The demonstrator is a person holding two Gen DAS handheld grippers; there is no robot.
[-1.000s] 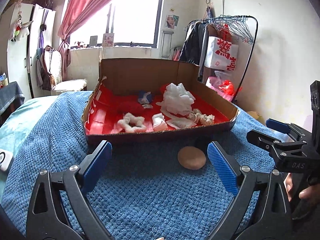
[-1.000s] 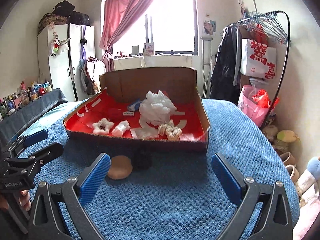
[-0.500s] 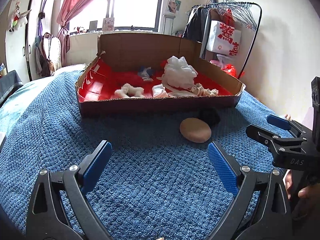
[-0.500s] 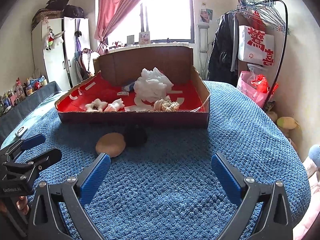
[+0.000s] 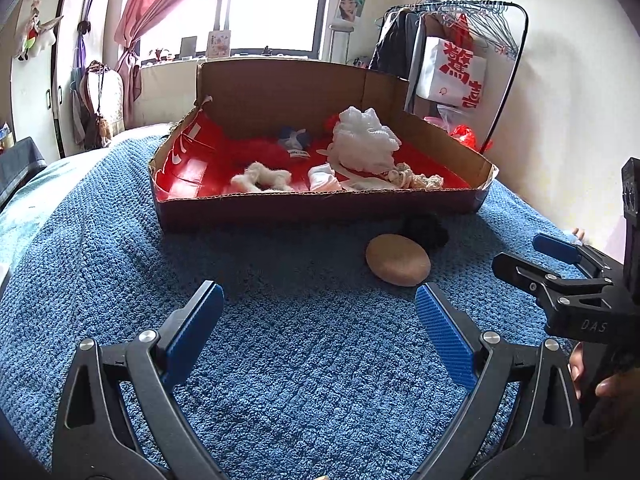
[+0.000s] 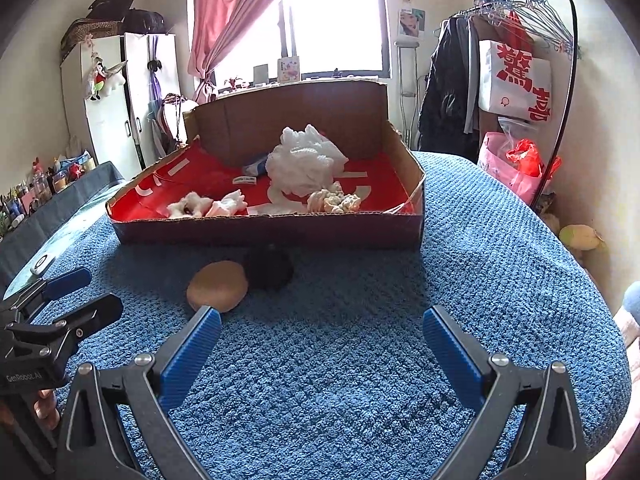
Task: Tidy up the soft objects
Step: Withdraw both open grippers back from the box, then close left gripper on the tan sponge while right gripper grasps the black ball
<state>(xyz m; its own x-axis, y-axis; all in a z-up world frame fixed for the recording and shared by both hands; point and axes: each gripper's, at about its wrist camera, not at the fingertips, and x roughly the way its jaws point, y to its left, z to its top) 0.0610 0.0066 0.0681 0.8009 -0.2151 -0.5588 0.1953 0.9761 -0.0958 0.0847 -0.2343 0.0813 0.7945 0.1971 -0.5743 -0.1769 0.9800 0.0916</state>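
A cardboard box with a red floor sits on the blue blanket and holds several soft items, among them a white fluffy bundle. In front of the box lie a tan rounded pad and a black fuzzy ball, touching each other. My left gripper is open above the blanket, the tan pad just beyond its right finger. My right gripper is open too, with the pad by its left fingertip. Both hold nothing.
The blue knitted blanket covers the bed. A clothes rack with bags stands at the right wall, a white wardrobe at the left. A hand shows at each gripper's handle.
Both grippers first dropped lower and pulled back from the box, then rose slightly. The tan pad and black ball now show fully in front of the box. Both stayed open.
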